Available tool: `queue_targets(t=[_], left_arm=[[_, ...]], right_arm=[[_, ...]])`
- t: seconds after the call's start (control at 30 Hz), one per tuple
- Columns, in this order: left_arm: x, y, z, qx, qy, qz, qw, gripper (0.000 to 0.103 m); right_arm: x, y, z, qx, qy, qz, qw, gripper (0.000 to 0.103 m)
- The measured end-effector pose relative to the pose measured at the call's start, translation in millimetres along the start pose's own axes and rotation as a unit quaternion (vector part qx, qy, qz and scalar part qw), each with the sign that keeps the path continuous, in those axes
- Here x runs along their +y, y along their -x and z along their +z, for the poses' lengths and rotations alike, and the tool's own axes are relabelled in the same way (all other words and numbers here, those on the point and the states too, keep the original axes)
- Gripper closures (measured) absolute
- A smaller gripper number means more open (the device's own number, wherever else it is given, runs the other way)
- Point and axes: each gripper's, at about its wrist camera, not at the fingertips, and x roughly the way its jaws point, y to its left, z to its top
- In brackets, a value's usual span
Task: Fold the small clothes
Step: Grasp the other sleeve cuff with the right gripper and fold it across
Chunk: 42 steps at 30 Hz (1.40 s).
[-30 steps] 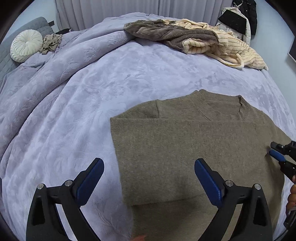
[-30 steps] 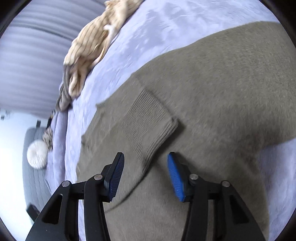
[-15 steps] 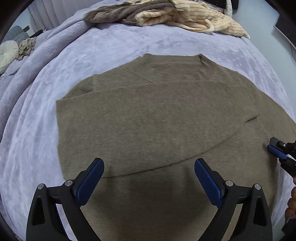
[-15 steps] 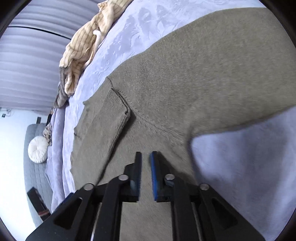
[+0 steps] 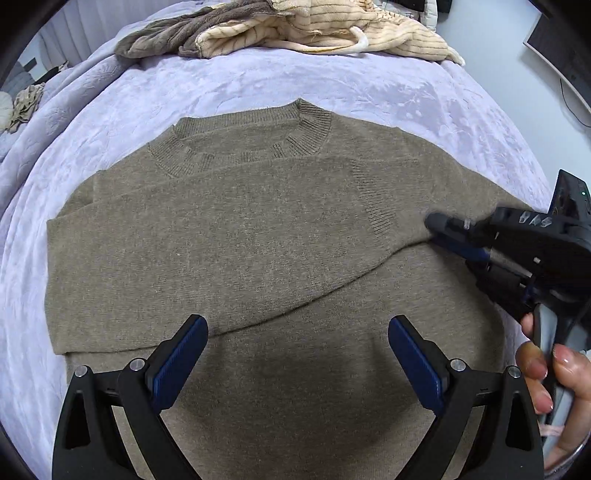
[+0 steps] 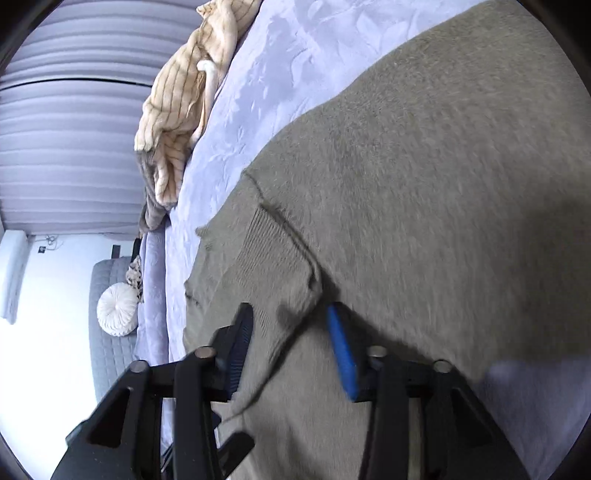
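Observation:
An olive-brown knit sweater (image 5: pixel 258 240) lies flat on the lavender bedspread (image 5: pixel 221 85), neck away from me, one sleeve folded across its chest with the ribbed cuff (image 5: pixel 384 199) at the right. My left gripper (image 5: pixel 297 350) is open and empty, hovering over the sweater's lower part. My right gripper (image 5: pixel 436 230) sits at the sweater's right side, just right of the cuff. In the right wrist view the right gripper (image 6: pixel 291 343) is open, its jaws astride the cuff end (image 6: pixel 280 258), which also fills that view as the sweater (image 6: pixel 424 184).
A pile of cream striped and brown clothes (image 5: pixel 288 29) lies at the far edge of the bed, also in the right wrist view (image 6: pixel 181 110). A round white cushion (image 6: pixel 118 304) rests on a grey sofa. A monitor (image 5: pixel 565 55) stands at the right.
The right gripper was shut half a second ago and has opened, now sitting at the cuff of the folded sleeve. The left gripper moved right and forward over the sweater, staying open.

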Motion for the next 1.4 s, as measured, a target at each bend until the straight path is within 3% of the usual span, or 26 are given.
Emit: queue_targets(t=[0.17,0.3,0.33,0.37,0.43,0.57,0.73,0.9,1.1,1.13,1.17,1.23,1.33,1.4], left_arm=[[4.6,-14.9,-4.7,0.022,0.002,0.012,0.9997,0.005],[-3.5,-19.5,-5.1,0.031,0.015,0.001,0.9994,0.005],[-7.8,-19.8,-4.6,0.031,0.013,0.000,0.9994,0.005],[-12.9,-20.2,-3.4,0.031,0.010,-0.002,0.9995,0.005],[-24.7,-20.8,-1.8,0.031,-0.002,-0.009,0.9995,0.005],[-42.2,-21.4,2.6,0.033,-0.025,-0.021,0.9989,0.005],[-59.5,-19.8,10.3,0.026,-0.036,-0.026,0.9987,0.005],[-68.5,-21.9,14.8,0.026,-0.036,-0.037,0.9983,0.005],[-58.7,-19.4,17.5,0.024,-0.020,-0.051,0.9982,0.005],[-53.2,-17.1,17.8,0.021,-0.015,-0.052,0.9983,0.005],[-46.4,-14.4,18.0,0.018,-0.008,-0.052,0.9985,0.005],[-27.8,-8.7,17.9,0.009,0.006,-0.049,0.9988,0.005],[-2.0,-2.3,16.5,-0.002,0.026,-0.038,0.9989,0.005],[15.9,2.7,13.4,-0.007,0.041,-0.029,0.9987,0.005]], right_arm=[[-7.3,10.0,-9.1,0.015,0.017,-0.001,1.000,0.096],[-14.8,38.0,-17.4,0.018,0.033,-0.006,0.999,0.093],[-20.8,49.6,-19.4,0.014,0.030,-0.011,0.999,0.084],[-29.7,65.1,-21.4,0.005,0.021,-0.015,1.000,0.069],[-45.6,93.7,-22.9,-0.017,0.003,-0.013,1.000,0.059],[-82.3,160.6,-23.1,-0.084,-0.036,-0.045,0.995,0.058],[-137.9,234.8,-17.3,-0.186,-0.116,-0.084,0.972,0.057],[-177.2,257.6,3.0,-0.245,-0.190,-0.038,0.950,0.056],[-190.5,246.4,25.9,-0.248,-0.269,0.059,0.929,0.054],[-186.0,242.8,29.0,-0.243,-0.269,0.076,0.929,0.060],[-175.5,235.8,33.3,-0.236,-0.262,0.091,0.932,0.077],[-148.6,220.3,41.8,-0.209,-0.230,0.121,0.943,0.097],[-88.8,191.1,56.0,-0.170,-0.148,0.147,0.963,0.097],[-28.7,163.2,61.6,-0.134,-0.053,0.150,0.978,0.097]])
